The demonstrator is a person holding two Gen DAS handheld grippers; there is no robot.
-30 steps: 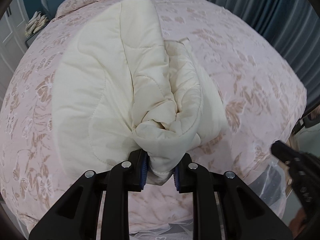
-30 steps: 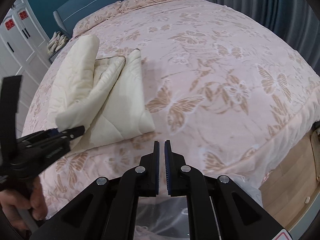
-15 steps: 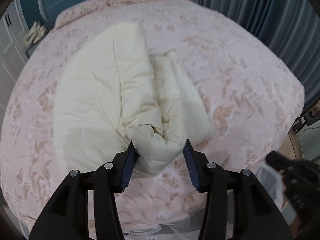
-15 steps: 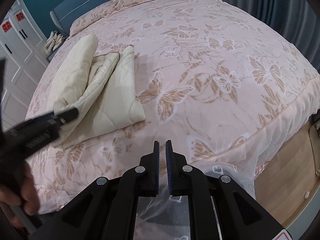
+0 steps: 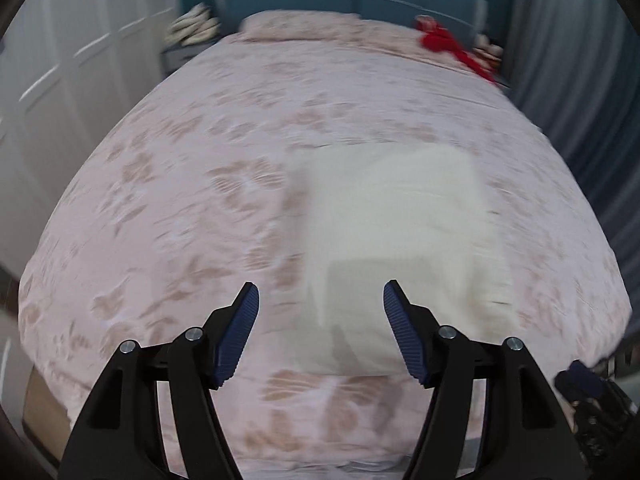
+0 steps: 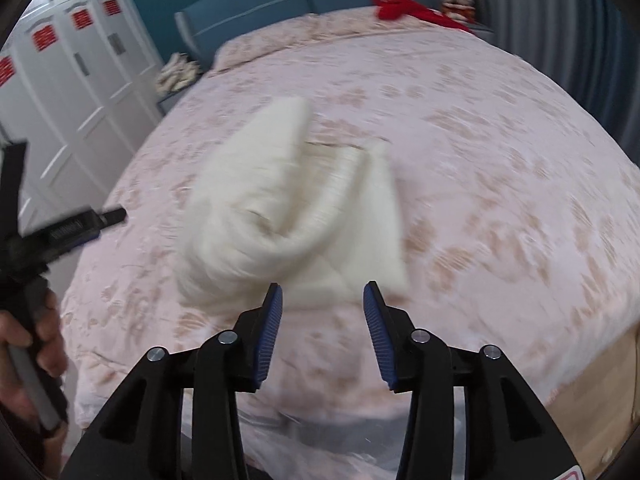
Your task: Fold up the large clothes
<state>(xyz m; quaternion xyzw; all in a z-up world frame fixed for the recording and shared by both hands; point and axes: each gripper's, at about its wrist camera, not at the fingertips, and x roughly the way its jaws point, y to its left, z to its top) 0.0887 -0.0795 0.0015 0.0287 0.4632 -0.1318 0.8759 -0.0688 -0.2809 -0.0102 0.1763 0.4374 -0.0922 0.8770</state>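
Cream quilted fabric, the garment (image 6: 292, 216), lies bunched on the bed (image 6: 500, 184) near its foot edge, freed a moment ago from my left gripper (image 5: 320, 312), whose jaws now gape with nothing between them. My right gripper (image 6: 323, 312), pinched together a second ago, has spread too and faces the bundle. That roll looks unfinished. Red cloth (image 6: 404, 6) and a white wardrobe (image 6: 76, 64) stay well clear; nothing blocks me.

Folded quilt (image 5: 396, 240) on bed (image 5: 180, 208)

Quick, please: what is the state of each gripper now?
Left gripper: open, holding nothing.
Right gripper: open, holding nothing.
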